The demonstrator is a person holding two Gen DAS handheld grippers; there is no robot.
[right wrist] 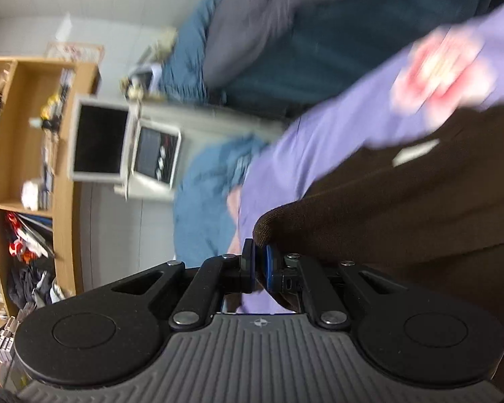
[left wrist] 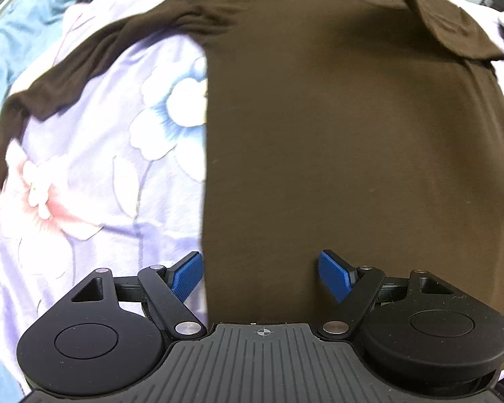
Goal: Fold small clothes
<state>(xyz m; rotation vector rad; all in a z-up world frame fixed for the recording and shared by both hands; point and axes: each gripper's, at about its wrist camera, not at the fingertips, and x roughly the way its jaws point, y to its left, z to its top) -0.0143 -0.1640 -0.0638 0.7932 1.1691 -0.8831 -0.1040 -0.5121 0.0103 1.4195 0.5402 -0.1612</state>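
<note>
A dark brown long-sleeved shirt (left wrist: pixel 336 127) lies flat on a lilac floral sheet (left wrist: pixel 94 174). Its left sleeve (left wrist: pixel 67 77) stretches out to the left; the right sleeve is lifted and folded over at the top right (left wrist: pixel 447 16). My left gripper (left wrist: pixel 260 272) is open over the shirt's bottom hem, its blue pads either side of the left edge. My right gripper (right wrist: pixel 259 262) is shut on a fold of the brown shirt (right wrist: pixel 369 215) and holds it up; that view is tilted and blurred.
Blue bedding (left wrist: pixel 20 23) lies beyond the sheet on the left. In the right wrist view a wooden shelf unit (right wrist: pixel 27 154) with clutter, a white appliance (right wrist: pixel 127 147) and more blue bedding (right wrist: pixel 211 201) stand beside the bed.
</note>
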